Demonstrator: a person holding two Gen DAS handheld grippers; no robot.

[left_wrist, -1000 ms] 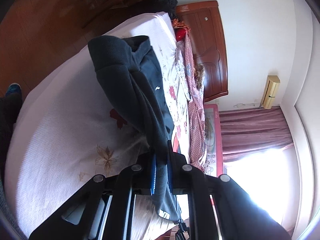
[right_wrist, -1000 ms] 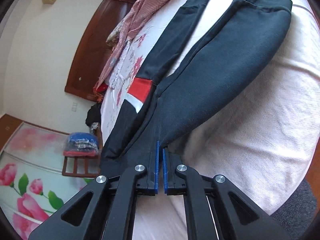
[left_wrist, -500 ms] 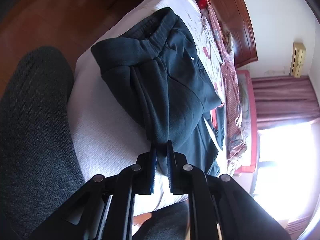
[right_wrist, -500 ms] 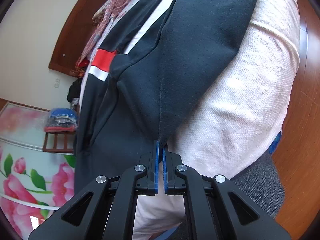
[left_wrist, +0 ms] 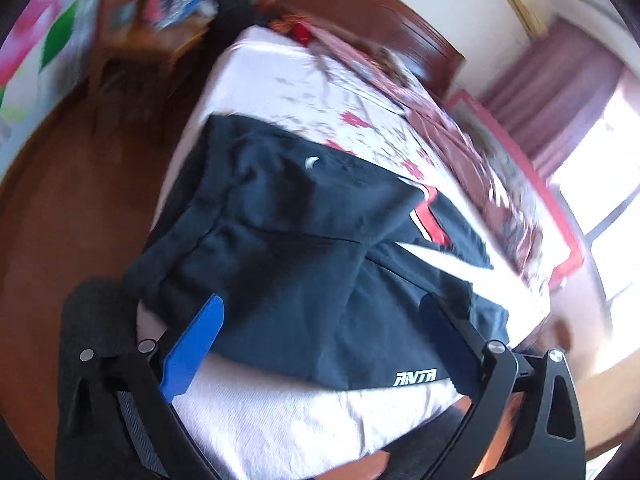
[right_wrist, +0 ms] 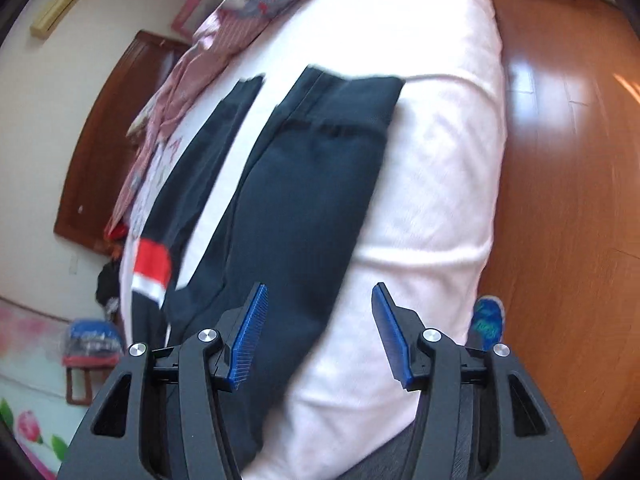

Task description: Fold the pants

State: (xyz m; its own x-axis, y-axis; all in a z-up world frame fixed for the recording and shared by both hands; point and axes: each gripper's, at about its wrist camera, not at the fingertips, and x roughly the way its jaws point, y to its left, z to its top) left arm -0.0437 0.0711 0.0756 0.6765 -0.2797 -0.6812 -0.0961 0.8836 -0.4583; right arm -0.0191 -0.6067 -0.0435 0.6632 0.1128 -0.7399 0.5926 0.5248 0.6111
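Observation:
The dark navy pants (left_wrist: 288, 248) lie on the pale pink bed (left_wrist: 304, 412), with a red and white stripe and a white logo near the hem. My left gripper (left_wrist: 324, 308) hovers over them, its jaws opening wide, its pads clear of the cloth. In the right wrist view the pants (right_wrist: 304, 208) stretch away along the bed (right_wrist: 436, 184), one leg laid over the other. My right gripper (right_wrist: 320, 300) hangs above their near edge, jaws opening, and the blue pads grip nothing.
A wooden headboard (left_wrist: 360, 20) and a heap of pink checked bedding (right_wrist: 224, 40) lie at the bed's far side. Wooden floor (right_wrist: 568, 200) surrounds the bed. A chair with folded clothes (right_wrist: 90, 344) stands by the flowered wall. A grey-clad leg (left_wrist: 92, 380) shows at the lower edge.
Both grippers have let go of the pants and their jaws have spread apart. Both have pulled back and risen, and the left view has rolled. The pants now lie folded lengthwise on the bed.

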